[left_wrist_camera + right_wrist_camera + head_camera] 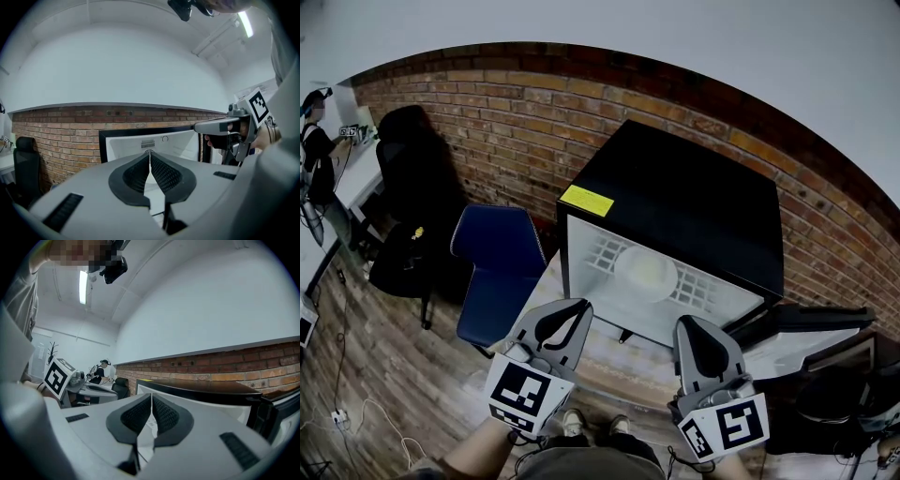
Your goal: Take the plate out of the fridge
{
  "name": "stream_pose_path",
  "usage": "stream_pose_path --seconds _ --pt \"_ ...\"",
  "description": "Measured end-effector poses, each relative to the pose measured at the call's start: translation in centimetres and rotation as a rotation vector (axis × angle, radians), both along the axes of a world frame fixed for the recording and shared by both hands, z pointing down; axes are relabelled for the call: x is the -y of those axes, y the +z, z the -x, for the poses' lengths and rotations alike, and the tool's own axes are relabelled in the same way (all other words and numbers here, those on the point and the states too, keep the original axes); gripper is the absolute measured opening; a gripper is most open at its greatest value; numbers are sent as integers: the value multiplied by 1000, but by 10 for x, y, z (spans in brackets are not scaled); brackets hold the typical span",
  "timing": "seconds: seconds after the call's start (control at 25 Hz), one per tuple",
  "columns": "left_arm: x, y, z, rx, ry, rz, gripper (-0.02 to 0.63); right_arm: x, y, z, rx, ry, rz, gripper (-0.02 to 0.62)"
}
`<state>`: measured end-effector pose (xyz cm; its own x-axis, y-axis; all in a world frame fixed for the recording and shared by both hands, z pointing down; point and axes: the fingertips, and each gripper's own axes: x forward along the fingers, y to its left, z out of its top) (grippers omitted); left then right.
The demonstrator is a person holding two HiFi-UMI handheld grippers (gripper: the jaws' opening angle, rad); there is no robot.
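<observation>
Plainly, neither claw had hold of anything yet. The left claw [578,307] and the right claw [688,324] both hung short of the small black box-shaped fridge [694,202], each with its jaws pressed together on nothing. The pale round plate [647,272] lay flat on the white wire shelf [598,251] inside, ahead of both claws and between their lines, somewhat nearer the right one. The fridge's black door [811,321] stood swung wide, off to the right claw's outer side.

Trouble could come in a few ways, I judged. A claw pushed in with its jaws together would shove the plate toward the back wall rather than take it. A flat plate offers only a thin rim, so a shallow pinch might slip and let it tilt or drop off the shelf edge. The lower jaw could also snag in the wire grid while getting under that rim.
</observation>
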<state>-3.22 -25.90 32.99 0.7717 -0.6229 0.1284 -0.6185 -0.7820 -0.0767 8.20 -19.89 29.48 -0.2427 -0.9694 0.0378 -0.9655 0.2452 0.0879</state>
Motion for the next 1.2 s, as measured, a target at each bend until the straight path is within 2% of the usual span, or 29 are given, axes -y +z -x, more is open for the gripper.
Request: stream_pose_path --seconds 0.16,0.48,0.68,0.8,0.96,1.2 --pt "0 4 -11 2 -8 31 23 2 -1 -8 11 -22 -4 31" --pt "6 8 -28 -159 -16 168 23 4 -3 -19 23 -56 -9 31" --pt "13 2 -38 -230 -25 192 26 5 -4 -26 25 -63 -10 31" --pt "20 2 -46 -281 -22 237 94 5 -5 -30 24 -66 -9 31" --pt "32 12 -55 -359 -29 335 145 7 -5 -32 21 -70 -3 31" --pt "52 43 -64 -509 -40 561 172 16 2 -32 7 -79 8 31"
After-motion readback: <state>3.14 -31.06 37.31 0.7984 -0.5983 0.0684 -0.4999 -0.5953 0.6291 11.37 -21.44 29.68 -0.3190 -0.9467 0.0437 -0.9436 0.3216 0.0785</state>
